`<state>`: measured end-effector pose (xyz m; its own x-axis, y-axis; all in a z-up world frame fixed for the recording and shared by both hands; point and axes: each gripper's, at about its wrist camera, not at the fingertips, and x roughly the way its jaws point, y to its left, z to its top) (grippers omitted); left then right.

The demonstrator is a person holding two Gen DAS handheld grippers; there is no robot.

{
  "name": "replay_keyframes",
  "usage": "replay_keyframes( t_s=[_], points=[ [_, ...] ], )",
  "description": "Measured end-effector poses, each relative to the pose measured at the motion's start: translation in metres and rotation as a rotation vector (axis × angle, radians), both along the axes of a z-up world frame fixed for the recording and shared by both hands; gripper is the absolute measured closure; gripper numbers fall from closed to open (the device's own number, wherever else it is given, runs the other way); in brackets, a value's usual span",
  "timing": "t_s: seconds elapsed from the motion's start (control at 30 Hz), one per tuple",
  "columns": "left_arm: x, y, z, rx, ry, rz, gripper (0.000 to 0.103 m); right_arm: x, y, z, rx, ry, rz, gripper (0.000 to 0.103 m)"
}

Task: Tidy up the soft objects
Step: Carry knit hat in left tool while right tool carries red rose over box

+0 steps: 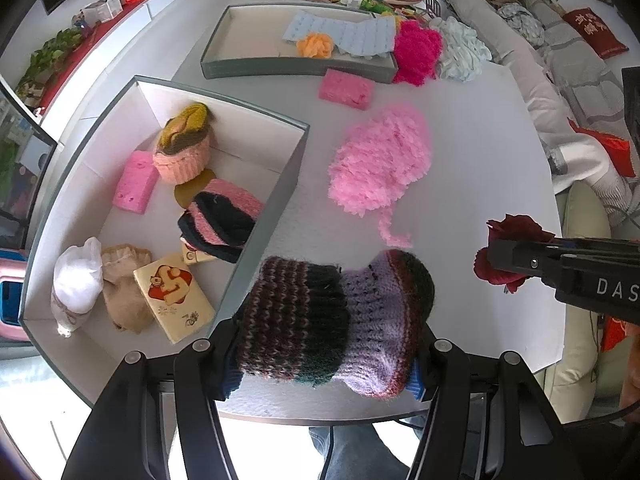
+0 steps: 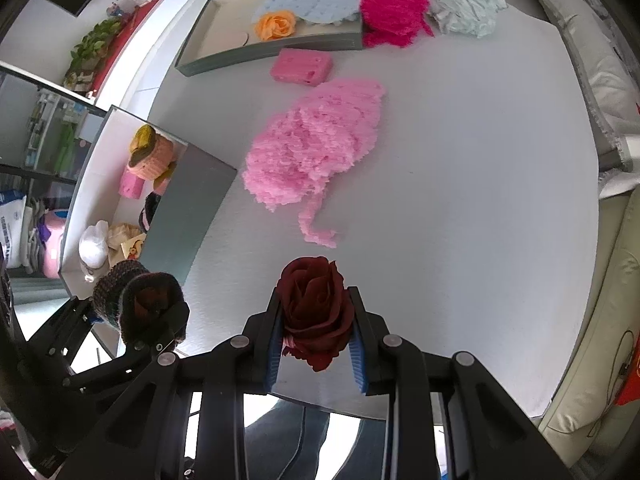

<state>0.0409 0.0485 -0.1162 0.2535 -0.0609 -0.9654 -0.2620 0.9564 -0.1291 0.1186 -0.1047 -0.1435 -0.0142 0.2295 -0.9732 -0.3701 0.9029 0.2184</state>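
Knit hat [image 1: 336, 316] clamped sideways between the blue pads of the left gripper [image 1: 324, 364], low centre of the left view, hanging just off the corner of the near box [image 1: 298, 152]. Dark red rose [image 2: 314, 312] pinched in the right gripper [image 2: 316, 344], jaws drawn nearly together on it, bottom centre of the right view, above bare table [image 2: 460, 200].

Already sorted into the near box, at left: striped hat [image 1: 184, 144], pink sponge [image 1: 134, 182], dark-and-pink hat [image 1: 222, 216], white bag [image 1: 76, 276], beige cloth [image 1: 126, 284], cartoon pad [image 1: 174, 296]. Far tray [image 1: 224, 40], upper centre, with orange rose [image 1: 316, 45] and blue mat [image 1: 340, 32].

Still loose on the table: fluffy pink piece [image 1: 380, 160] at centre, second sponge [image 1: 346, 89], magenta fluff [image 1: 416, 52] draped at the tray's edge, pale cloth [image 1: 462, 50], possibly not part of the job. Roughly half done; hat likely bound for the box, rose for the tray.
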Motion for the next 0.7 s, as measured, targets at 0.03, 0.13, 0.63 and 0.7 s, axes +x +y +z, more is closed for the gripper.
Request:
replay_keyframes(
  t_s=[0.03, 0.13, 0.63, 0.7],
  points=[
    [0.0, 0.001, 0.0, -0.002, -0.001, 0.003, 0.041, -0.001, 0.001, 0.0, 0.0, -0.002, 0.003, 0.071],
    [-0.002, 0.003, 0.002, 0.0, -0.004, 0.009, 0.041, -0.002, 0.004, 0.002, 0.002, -0.005, 0.009, 0.071],
    [-0.019, 0.035, 0.015, 0.032, -0.035, 0.116, 0.041, -0.005, 0.035, 0.013, 0.012, -0.037, 0.086, 0.071],
    [-0.024, 0.044, 0.018, 0.035, -0.04, 0.148, 0.041, -0.006, 0.043, 0.016, 0.018, -0.044, 0.105, 0.071]
  ],
)
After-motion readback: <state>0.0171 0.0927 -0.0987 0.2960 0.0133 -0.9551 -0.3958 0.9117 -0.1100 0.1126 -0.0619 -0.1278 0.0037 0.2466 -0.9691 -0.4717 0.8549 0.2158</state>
